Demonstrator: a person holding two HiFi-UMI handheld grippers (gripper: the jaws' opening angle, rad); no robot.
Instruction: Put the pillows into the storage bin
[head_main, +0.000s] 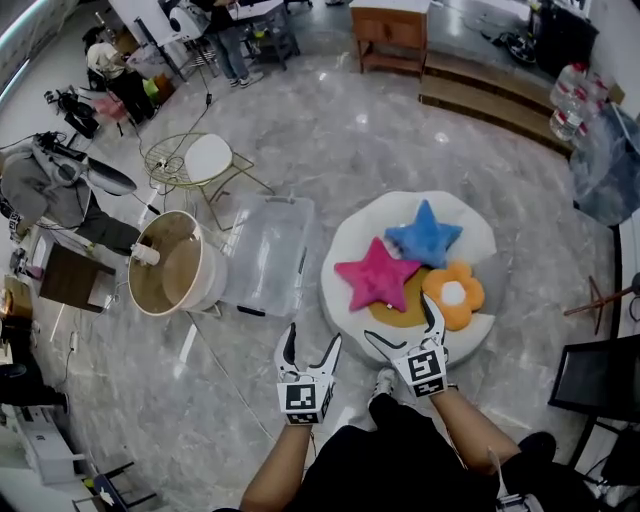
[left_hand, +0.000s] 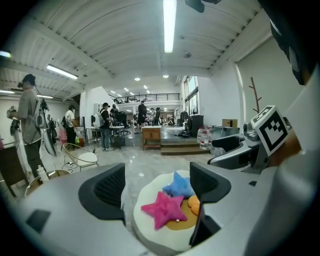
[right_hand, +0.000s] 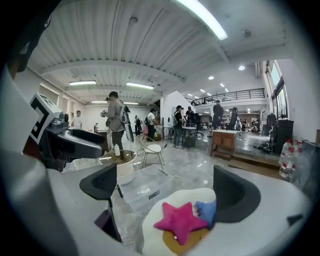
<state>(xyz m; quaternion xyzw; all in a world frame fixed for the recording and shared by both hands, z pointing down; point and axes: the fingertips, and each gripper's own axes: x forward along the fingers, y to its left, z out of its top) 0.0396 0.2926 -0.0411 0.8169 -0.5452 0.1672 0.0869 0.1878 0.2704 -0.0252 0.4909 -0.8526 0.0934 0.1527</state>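
Overhead alone, whole orange flower pillow (head_main: 453, 295).

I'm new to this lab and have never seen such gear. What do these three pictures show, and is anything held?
No robot: a person holds a two-jaw gripper in each hand. The head view looks down from a camera on their head at the left gripper and right gripper. The other two views come from cameras riding on each gripper, looking along its jaws. Both are open and hold nothing. On the floor lies a large white cushion carrying a pink star pillow, a blue star pillow and an orange flower pillow; beside it stands a clear storage bin.
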